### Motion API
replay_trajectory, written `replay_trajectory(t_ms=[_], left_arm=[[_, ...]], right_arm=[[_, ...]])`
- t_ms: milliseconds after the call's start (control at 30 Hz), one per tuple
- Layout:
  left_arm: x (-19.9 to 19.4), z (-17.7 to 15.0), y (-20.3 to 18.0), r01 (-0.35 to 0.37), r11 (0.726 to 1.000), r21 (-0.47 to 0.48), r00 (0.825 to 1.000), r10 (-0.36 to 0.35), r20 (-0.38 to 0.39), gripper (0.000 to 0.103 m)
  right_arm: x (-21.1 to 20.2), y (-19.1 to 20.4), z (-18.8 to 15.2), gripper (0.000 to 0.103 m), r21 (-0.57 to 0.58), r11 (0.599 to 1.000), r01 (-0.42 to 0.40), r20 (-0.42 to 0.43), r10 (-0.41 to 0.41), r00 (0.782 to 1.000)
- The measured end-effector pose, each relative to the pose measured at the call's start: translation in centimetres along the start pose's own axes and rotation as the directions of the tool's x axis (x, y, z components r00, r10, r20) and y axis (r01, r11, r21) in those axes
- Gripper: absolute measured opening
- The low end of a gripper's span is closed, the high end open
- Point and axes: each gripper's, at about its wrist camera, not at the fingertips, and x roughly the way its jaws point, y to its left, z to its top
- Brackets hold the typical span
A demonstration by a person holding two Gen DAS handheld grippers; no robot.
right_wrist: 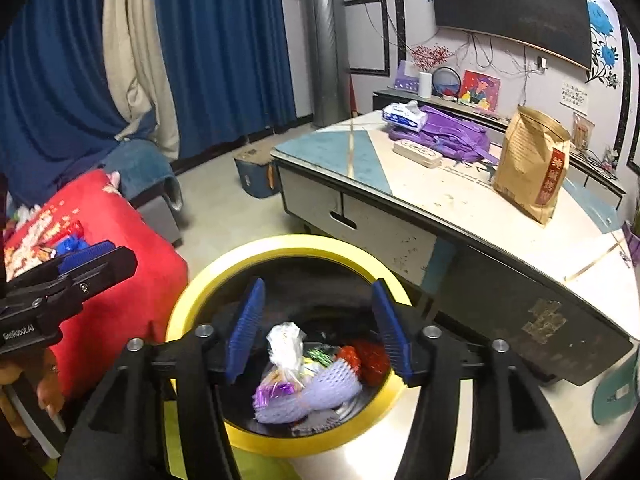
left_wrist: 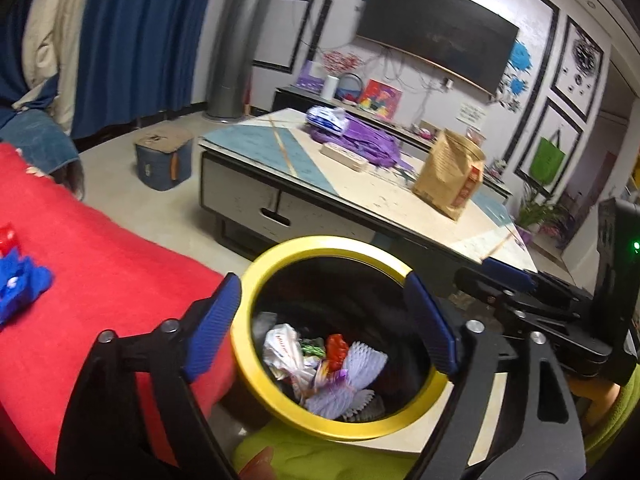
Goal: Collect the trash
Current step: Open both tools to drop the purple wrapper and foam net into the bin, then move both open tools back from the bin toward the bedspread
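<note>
Below, both tongs hang over the yellow-rimmed trash bin [left_wrist: 256,376], each spread wide and gripping nothing. The left tongs [left_wrist: 320,328] straddle the bin's mouth, one blue pad just outside the rim near the red sofa cover [left_wrist: 100,260], the other over the far rim. The right tongs [right_wrist: 318,334] sit inside the ring's outline, with open space between the pads. The bin stands in the narrow gap between the sofa edge and the corner of the tabletop [right_wrist: 460,200].

Inside the bin lie a crumpled clear plastic bag [right_wrist: 285,346], white foam fruit netting [right_wrist: 332,384], a purple wrapper [right_wrist: 272,393], a red wrapper [right_wrist: 366,358] and a small green scrap [right_wrist: 318,355], piled together at the bottom.

On the tabletop stand a brown paper bag [right_wrist: 532,164], a purple backpack [right_wrist: 452,132], a tissue pack [right_wrist: 404,116] and a flat cream case [right_wrist: 418,153]. Blue and red scraps [left_wrist: 18,280] rest on the sofa cover. Blue curtains [right_wrist: 220,48] and a wall-mounted television [right_wrist: 508,4] close the room behind.
</note>
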Motion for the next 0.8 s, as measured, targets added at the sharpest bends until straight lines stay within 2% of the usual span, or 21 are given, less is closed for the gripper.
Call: replay_trajectory(t_ms=[100,267,467,633,800], left_arm=[[-1.6,0.0,1.6,-0.07,0.997,-0.018,0.997,0.07,0.034,0.092],[-4.4,0.4,4.2,-0.168,0.984,-0.065,0.982,0.173,0.078,0.092],[-7.9,0.5,7.8,-0.286,0.95,-0.125,0.946,0.3,0.122,0.092],[-10.9,0.4,10.6,-0.355,0.915,-0.191,0.911,0.385,0.148,0.092],[-12.9,0.4,12.8,-0.393,0.889,-0.237,0.884,0.436,0.168,0.092]], right_arm=[[-0.7,1.2,0.2,0.06,-0.014,0.999,-0.043,0.043,0.044,0.998],[-1.8,4.4,0.7,0.068,-0.08,0.989,-0.127,0.099,0.135,0.986],[-2.0,8.1,1.4,0.071,-0.142,0.964,-0.224,0.095,0.238,0.967],[-1.7,11.1,2.2,0.071,-0.17,0.945,-0.28,0.075,0.295,0.952],[-1.3,14.5,2.8,0.071,-0.209,0.92,-0.33,0.048,0.347,0.937]])
